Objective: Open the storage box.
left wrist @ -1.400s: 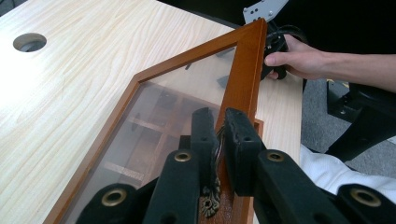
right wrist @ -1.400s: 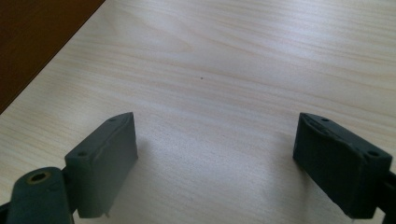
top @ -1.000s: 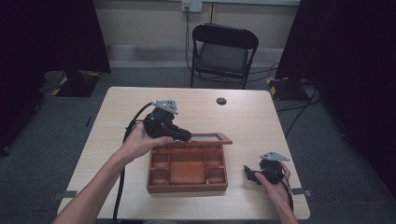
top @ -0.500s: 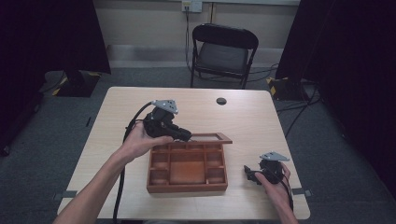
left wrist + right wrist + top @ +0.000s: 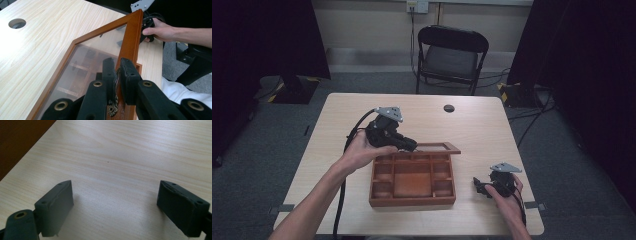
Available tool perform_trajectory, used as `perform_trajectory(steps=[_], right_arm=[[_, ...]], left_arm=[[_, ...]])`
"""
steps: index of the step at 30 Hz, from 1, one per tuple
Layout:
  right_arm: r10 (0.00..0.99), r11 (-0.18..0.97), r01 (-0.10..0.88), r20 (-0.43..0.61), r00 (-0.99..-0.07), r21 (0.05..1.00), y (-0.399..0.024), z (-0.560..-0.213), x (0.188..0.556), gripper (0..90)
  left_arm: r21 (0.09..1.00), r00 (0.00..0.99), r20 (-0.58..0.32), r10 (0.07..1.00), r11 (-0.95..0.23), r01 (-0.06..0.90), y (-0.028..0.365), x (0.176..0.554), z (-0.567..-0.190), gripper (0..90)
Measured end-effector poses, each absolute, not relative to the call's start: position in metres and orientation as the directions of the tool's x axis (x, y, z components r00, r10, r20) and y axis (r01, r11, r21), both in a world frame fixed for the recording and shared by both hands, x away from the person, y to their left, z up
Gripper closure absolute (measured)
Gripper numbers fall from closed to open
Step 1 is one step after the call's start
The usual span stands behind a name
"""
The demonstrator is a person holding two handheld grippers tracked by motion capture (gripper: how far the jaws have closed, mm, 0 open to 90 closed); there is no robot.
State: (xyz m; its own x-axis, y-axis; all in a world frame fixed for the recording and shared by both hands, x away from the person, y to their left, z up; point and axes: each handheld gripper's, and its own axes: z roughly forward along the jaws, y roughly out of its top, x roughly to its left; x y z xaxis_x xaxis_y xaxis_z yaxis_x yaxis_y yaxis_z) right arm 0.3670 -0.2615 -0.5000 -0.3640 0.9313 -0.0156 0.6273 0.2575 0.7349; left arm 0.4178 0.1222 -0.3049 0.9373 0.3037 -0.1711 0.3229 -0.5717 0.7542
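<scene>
Nearest the person, the right gripper (image 5: 482,185) rests low over the bare table (image 5: 337,115) just right of the wooden box (image 5: 413,180), its jaws spread wide with nothing but tabletop between them. Beyond it, the box sits near the table's front edge, a dark reddish tray split into small compartments around one larger middle one. Further back, the left gripper (image 5: 118,72) is clamped tight on the wooden frame of the box's glass lid (image 5: 100,50), which stands raised and tilted off the box's far side, hinged there. Past the lid, a round cable hole (image 5: 449,108) sits in the far part of the table, and a black folding chair (image 5: 451,55) stands behind it.
</scene>
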Motion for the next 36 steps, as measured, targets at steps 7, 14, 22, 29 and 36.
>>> perform_trajectory(steps=[7,14,22,29,36], right_arm=[[0.931,0.258,0.627,-0.016,-0.364,0.735,-0.2615,-0.5,0.367,12.6],[0.931,0.258,0.627,-0.016,-0.364,0.735,-0.2615,-0.5,0.367,12.6],[0.931,0.257,0.627,-0.015,-0.364,0.735,-0.2615,-0.5,0.367,12.6],[0.931,0.258,0.627,-0.016,-0.364,0.735,-0.2615,-0.5,0.367,12.6],[0.931,0.258,0.627,-0.016,-0.364,0.735,-0.2615,-0.5,0.367,12.6]], left_arm=[[0.754,0.937,-0.176,0.302,-0.571,0.326,0.1228,0.4184,-0.305,82.7],[0.751,0.939,-0.171,0.3,-0.577,0.321,0.1221,0.4186,-0.3044,82.7],[0.75,0.939,-0.17,0.299,-0.578,0.32,0.1223,0.4192,-0.304,82.7],[0.748,0.939,-0.171,0.299,-0.581,0.321,0.1217,0.4184,-0.3044,82.7],[0.749,0.939,-0.171,0.298,-0.58,0.32,0.1219,0.4186,-0.3043,82.7]])
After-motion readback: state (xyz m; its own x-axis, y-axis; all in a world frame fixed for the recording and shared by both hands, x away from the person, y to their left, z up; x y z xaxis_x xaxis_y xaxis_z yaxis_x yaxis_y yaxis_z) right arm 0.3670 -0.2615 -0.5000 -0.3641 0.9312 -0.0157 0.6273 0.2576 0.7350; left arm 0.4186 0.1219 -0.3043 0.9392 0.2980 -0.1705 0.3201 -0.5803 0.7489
